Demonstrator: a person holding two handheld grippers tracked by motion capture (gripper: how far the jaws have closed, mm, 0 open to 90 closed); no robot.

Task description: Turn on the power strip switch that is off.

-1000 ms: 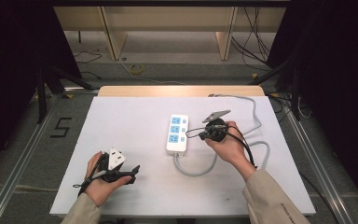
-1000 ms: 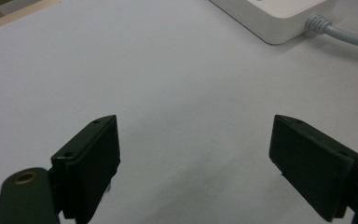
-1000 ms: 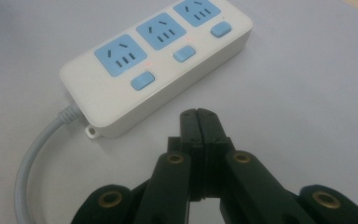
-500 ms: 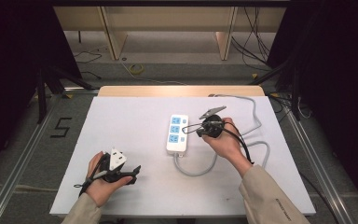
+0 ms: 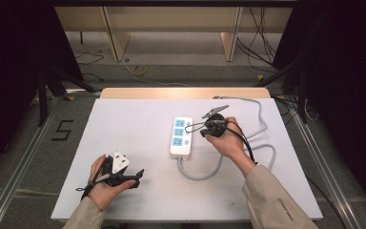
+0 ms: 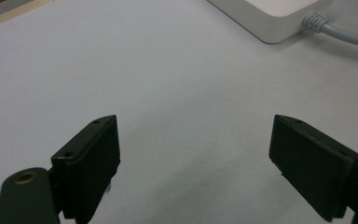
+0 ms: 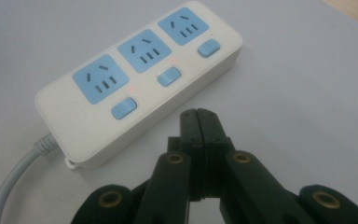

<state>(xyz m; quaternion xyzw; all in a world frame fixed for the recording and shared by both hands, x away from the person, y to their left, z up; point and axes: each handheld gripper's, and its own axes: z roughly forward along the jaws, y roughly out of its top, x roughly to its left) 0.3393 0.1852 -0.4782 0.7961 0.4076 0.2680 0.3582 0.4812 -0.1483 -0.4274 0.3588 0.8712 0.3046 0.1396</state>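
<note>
- At frame centre, the right gripper [image 5: 201, 128], jaws pressed together and empty, has edged closer to the power strip [image 5: 181, 136], likely to press a switch.
- Lower left, the left gripper [image 5: 132, 177] stays put, jaws apart over bare table [image 5: 138, 124].

A black numeral "5" [image 5: 63, 130] stands on the floor at the left of the high view, just beside the desk [image 5: 124, 124]; no other text is readable
</note>
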